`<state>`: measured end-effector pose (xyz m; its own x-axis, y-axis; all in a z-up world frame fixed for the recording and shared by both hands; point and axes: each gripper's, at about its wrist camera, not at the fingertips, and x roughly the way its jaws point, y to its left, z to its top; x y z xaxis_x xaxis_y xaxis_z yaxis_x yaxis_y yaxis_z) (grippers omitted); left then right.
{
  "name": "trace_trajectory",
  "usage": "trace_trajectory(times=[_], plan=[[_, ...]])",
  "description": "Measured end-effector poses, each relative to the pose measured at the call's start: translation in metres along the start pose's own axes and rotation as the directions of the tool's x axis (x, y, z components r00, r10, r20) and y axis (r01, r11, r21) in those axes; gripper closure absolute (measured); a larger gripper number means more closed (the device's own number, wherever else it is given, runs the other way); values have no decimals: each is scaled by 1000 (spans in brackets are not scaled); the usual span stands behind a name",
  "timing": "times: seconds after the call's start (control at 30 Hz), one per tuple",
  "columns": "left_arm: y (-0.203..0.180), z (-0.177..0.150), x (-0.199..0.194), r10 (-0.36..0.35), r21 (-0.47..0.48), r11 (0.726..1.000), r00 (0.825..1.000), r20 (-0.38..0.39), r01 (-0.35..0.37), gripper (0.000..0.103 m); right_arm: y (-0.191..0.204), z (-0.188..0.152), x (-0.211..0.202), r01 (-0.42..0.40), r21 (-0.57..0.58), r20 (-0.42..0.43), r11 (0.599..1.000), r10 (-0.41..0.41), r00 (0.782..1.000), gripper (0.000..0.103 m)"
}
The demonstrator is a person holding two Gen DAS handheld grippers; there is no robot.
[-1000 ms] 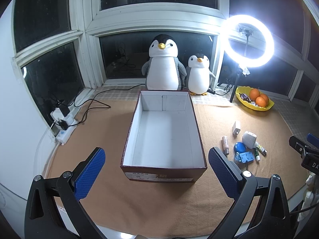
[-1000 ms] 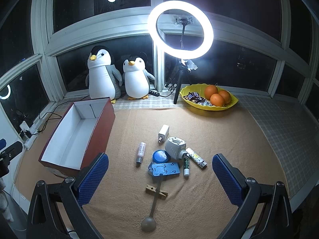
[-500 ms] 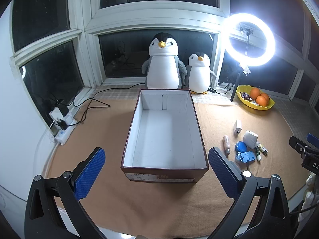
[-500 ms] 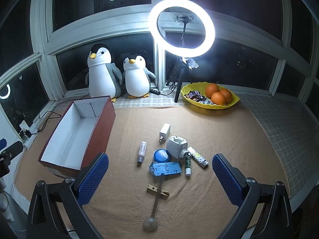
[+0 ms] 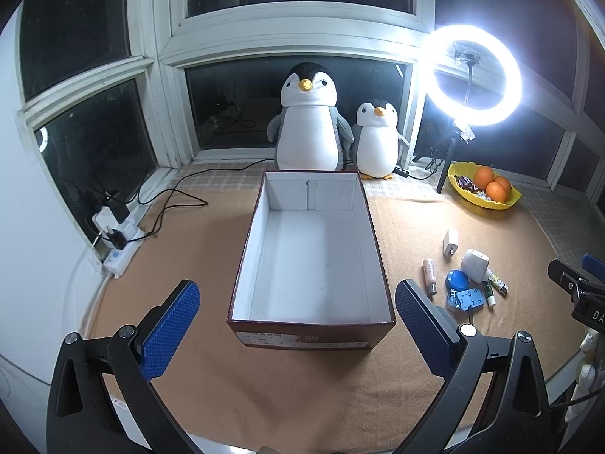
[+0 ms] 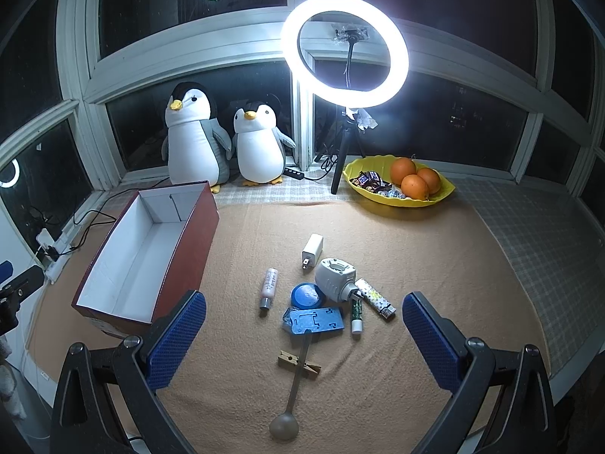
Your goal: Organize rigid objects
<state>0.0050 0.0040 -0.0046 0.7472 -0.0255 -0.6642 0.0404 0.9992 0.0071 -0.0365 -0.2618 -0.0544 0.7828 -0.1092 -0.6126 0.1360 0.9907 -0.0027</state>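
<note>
An empty red-brown box (image 5: 264,223) with a white inside (image 6: 189,238) stands on the tan mat. Right of it lies a cluster of small items: a white charger (image 6: 313,248), a pink tube (image 6: 268,287), a round blue lid (image 6: 307,295), a white device (image 6: 335,278), a blue plastic piece (image 6: 314,319), a lip balm (image 6: 356,314), a patterned lighter (image 6: 375,299), a wooden clothespin (image 6: 299,364) and a spoon (image 6: 291,389). My left gripper (image 5: 297,331) hangs open before the box. My right gripper (image 6: 304,338) is open above the cluster, holding nothing.
Two plush penguins (image 5: 308,125) stand by the window behind the box. A lit ring light (image 6: 346,51) on a tripod and a yellow bowl (image 6: 401,187) of oranges sit at the back right. A power strip (image 5: 119,242) with cables lies at the left edge.
Both views have shifted slightly, with the box and the items sitting a little lower and nearer in frame. Both grippers stay open and nothing on the mat has moved.
</note>
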Motion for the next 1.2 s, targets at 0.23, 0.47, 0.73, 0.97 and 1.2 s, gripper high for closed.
trace_trajectory(times=[0.23,0.47,0.73,0.97,1.2], plan=[[-3,1,7,-1,6,1000,1000,-3,1,0,0,0,0,-1,0,-2,1000,1,1000,1],[-3,1,8,0,4,1000,1000,-3,0,0,0,0,2,-3,2,-5,1000,3,1000,1],[-4,-2,9,5,2,1000,1000,-9,-5,0,-1,-1,3,-6,5,-9,1000,6,1000,1],[2,-1,13,3,-11,1000,1000,-23,-4,0,-2,-5,6,-7,5,-15,1000,8,1000,1],[17,2,21,31,-41,999,999,-32,-33,0,-6,-2,7,-3,16,-16,1000,3,1000,1]])
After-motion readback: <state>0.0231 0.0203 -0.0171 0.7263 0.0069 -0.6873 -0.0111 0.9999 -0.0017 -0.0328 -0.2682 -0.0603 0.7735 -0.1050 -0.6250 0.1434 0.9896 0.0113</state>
